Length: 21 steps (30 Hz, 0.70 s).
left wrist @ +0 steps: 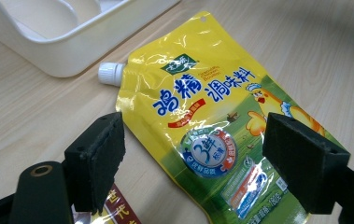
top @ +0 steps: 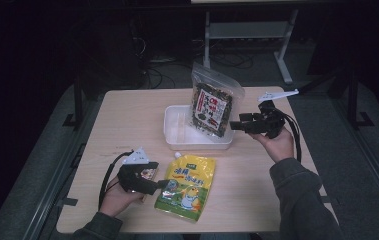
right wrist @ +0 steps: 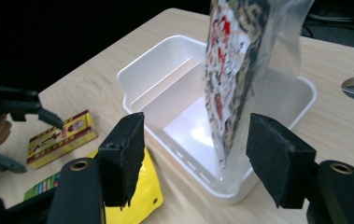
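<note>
The clear snack bag (top: pixel 214 103) stands upright in the white tray (top: pixel 177 131), leaning on the tray's wall at 3 o'clock, near the worktop's (top: pixel 127 120) far edge. The right claw (top: pixel 237 125) sits just beside it at 3 o'clock, its jaws spread wide and pressing nothing; in the right gripper view the bag (right wrist: pixel 240 70) rises beyond the gap between them. Bare worktop lies open toward 5 o'clock of the tray. The left claw (top: pixel 163 185) is open too, low at 7 o'clock, straddling the yellow spouted pouch (left wrist: pixel 212 126), pads not touching. A small red-and-yellow packet (right wrist: pixel 62 137) lies under that claw.
</note>
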Available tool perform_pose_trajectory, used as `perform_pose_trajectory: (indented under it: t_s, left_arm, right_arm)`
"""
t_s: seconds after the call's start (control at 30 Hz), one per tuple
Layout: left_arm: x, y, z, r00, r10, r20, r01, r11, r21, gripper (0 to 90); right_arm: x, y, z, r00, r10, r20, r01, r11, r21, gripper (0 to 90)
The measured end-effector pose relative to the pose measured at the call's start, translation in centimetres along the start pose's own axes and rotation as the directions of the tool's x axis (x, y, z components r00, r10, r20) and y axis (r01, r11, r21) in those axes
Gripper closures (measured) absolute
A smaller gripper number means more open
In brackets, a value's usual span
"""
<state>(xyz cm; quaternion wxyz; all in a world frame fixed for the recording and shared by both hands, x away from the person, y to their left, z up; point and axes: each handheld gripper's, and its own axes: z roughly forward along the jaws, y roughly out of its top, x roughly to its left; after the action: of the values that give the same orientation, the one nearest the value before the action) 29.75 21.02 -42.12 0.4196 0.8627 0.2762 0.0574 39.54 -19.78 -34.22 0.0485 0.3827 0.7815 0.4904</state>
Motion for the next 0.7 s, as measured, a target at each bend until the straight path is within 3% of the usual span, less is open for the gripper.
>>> perform_pose_trajectory:
  t_s: [0.7]
  left_arm:
    - [-0.4,0.2,0.4,0.9997,0.016,0.016,-0.016,0.9998,0.009,20.5]
  right_arm:
    - [3.9,-2.6,-0.5,0.9973,-0.060,-0.043,0.062,0.997,0.047,33.0]
